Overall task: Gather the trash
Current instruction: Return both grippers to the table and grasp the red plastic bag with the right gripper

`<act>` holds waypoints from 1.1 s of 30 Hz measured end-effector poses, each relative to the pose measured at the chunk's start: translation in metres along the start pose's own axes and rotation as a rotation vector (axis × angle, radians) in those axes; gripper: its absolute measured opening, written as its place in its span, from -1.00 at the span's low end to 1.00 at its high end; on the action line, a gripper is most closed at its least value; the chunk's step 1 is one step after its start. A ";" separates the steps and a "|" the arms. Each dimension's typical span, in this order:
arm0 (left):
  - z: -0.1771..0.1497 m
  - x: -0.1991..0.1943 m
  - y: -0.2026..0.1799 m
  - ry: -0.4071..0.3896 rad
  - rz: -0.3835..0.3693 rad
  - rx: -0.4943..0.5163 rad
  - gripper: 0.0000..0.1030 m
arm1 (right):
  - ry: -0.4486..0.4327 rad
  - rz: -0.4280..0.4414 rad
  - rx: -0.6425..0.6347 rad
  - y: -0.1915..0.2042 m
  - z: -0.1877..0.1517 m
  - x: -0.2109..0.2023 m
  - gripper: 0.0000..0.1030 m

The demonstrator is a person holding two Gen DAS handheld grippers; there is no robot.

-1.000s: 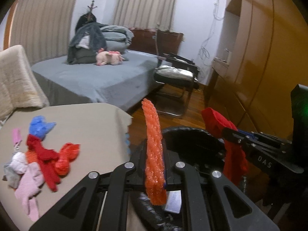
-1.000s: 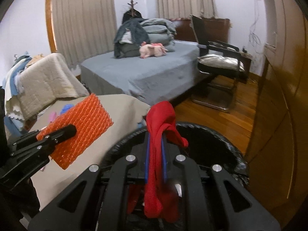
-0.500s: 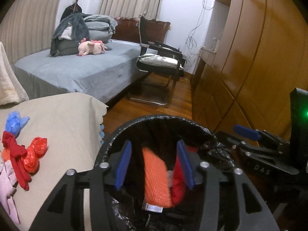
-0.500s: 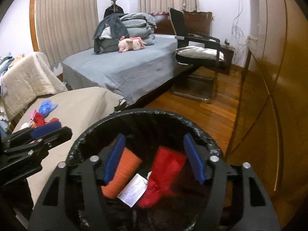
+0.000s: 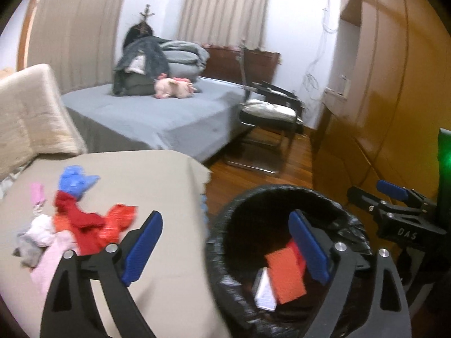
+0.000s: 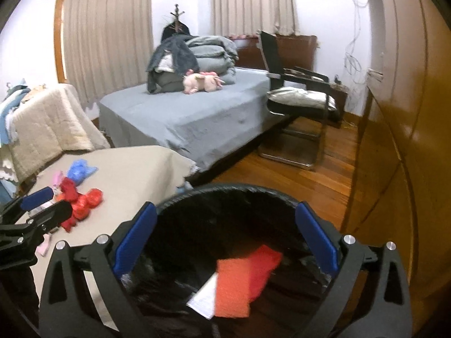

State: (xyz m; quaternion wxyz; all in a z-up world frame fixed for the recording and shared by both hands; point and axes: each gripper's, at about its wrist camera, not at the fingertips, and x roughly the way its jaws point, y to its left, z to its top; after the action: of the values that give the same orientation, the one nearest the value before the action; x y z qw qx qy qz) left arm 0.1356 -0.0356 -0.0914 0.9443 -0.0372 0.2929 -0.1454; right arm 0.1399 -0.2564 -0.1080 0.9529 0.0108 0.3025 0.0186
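A black-lined trash bin (image 5: 225,225) (image 6: 225,194) stands beside a beige table (image 5: 169,186) (image 6: 135,166). Inside lie an orange mesh piece (image 5: 284,276) (image 6: 231,287), a red cloth (image 6: 265,264) and a white slip (image 6: 204,298). My left gripper (image 5: 225,242) is open and empty over the bin's left rim and the table edge. My right gripper (image 6: 225,236) is open and empty above the bin, and it also shows in the left wrist view (image 5: 394,197). A pile of red, blue, pink and grey scraps (image 5: 76,219) (image 6: 76,197) lies on the table.
A grey bed (image 6: 183,118) with folded bedding and a pink plush stands behind the table. A black chair (image 6: 298,95) is on the wooden floor (image 6: 324,169). A wooden wardrobe (image 6: 394,112) runs along the right. A beige blanket (image 5: 28,118) hangs at left.
Both grippers opened and dropped the orange mesh and red cloth into the bin. The left gripper has since swung left, bringing the table's scrap pile into view.
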 end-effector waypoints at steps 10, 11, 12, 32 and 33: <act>-0.012 -0.039 0.075 -0.038 0.180 -0.077 0.79 | -0.007 0.120 -0.066 0.078 0.014 0.019 0.88; -0.015 -0.041 0.082 -0.040 0.200 -0.084 0.79 | -0.005 0.130 -0.074 0.087 0.014 0.022 0.88; -0.017 -0.045 0.091 -0.041 0.221 -0.092 0.79 | -0.004 0.141 -0.079 0.095 0.013 0.024 0.88; -0.045 -0.050 0.201 -0.028 0.406 -0.183 0.79 | 0.099 0.235 -0.163 0.229 -0.008 0.113 0.88; -0.046 -0.048 0.205 -0.025 0.409 -0.183 0.79 | 0.105 0.233 -0.168 0.233 -0.010 0.117 0.88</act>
State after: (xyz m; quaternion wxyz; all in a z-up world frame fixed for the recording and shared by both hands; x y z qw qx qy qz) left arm 0.1242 0.1747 -0.1351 0.9504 -0.0644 0.2944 0.0769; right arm 0.2230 -0.0188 -0.1764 0.9246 -0.0351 0.3462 0.1550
